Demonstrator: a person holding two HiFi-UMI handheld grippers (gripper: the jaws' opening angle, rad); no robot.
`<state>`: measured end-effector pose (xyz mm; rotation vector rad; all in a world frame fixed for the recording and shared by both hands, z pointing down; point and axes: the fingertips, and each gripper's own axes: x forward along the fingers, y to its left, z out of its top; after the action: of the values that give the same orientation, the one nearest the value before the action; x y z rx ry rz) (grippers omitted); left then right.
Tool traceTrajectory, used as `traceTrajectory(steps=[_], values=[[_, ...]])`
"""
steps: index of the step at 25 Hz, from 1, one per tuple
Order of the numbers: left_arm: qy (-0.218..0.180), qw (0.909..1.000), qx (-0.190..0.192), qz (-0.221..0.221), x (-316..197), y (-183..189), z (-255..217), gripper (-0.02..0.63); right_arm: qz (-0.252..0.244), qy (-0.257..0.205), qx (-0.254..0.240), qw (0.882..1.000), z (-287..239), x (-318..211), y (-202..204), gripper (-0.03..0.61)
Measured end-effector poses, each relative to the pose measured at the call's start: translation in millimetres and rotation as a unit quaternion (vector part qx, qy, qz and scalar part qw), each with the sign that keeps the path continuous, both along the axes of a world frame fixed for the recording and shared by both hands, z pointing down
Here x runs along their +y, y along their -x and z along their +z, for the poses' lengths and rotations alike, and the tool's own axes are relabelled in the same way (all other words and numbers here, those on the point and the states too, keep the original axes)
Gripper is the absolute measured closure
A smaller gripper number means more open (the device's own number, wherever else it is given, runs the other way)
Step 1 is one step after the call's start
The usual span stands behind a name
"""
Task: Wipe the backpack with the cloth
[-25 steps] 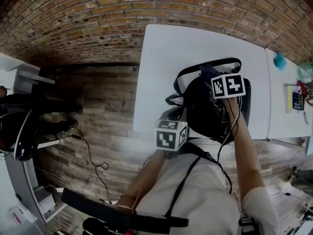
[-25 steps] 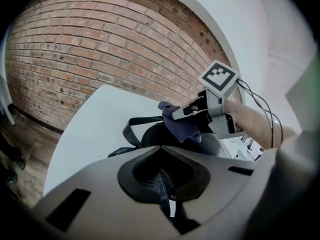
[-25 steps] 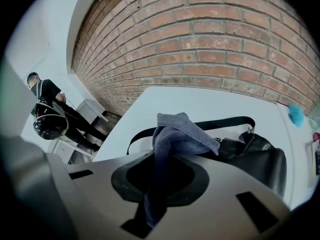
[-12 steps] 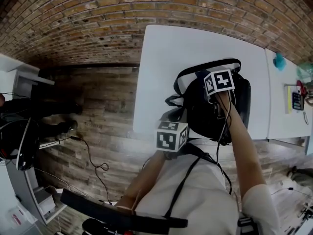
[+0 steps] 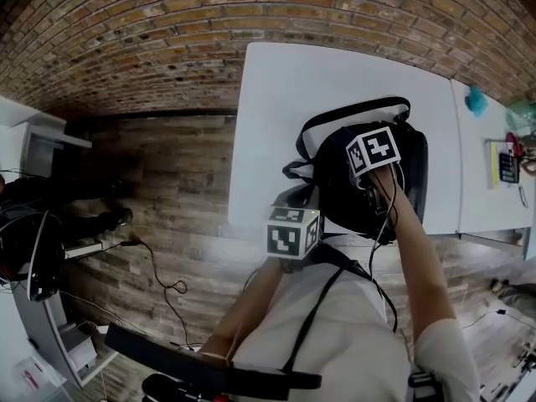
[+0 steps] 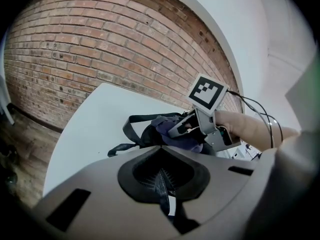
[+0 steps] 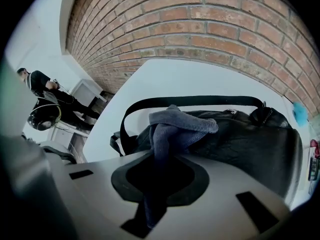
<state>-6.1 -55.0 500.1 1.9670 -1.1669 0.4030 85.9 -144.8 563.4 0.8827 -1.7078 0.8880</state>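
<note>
**Cloth pressed on the backpack, both grippers closed**

The black backpack [image 5: 335, 187] lies on the white table [image 5: 276, 124], near the table's front edge, with a brick wall [image 5: 167, 40] behind it. The right gripper [image 7: 155, 179] is above the middle of the backpack. Its jaws are clamped on a grey-blue cloth [image 7: 175, 126], which bunches out in front of them and rests on the backpack's top surface.

The left gripper [image 5: 293, 229] sits at the front left corner of the backpack, by the table edge. Its jaws are drawn together on a thin dark strip, apparently a strap [image 6: 163, 186] of the backpack, though the left gripper view does not show this clearly. From that view the cloth shows as a purple-grey wad under the right gripper, touching the backpack. A wooden floor [image 5: 167, 191] lies left of the table.
</note>
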Motion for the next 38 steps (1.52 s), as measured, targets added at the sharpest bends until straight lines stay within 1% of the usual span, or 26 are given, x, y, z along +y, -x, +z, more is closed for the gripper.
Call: traceTrajectory(steps=[7,25,38], values=[[0.002,1.0000,0.004,0.006,5.9,-4.0,0.7,0.611,-0.015,0.013,-0.009,1.000,-4.4,26.4,1.0,0.540],[0.000,0.9998,0.009,0.016,10.4,-11.0,0.6,0.611,-0.041,0.019,-0.018,0.999,-15.0,73.0,7.1,0.540],[0.001,0.9998,0.011,0.014,8.4,-13.3,0.9,0.611,-0.077,0.019,-0.004,0.997,-17.9,97.5,10.3,0.540]])
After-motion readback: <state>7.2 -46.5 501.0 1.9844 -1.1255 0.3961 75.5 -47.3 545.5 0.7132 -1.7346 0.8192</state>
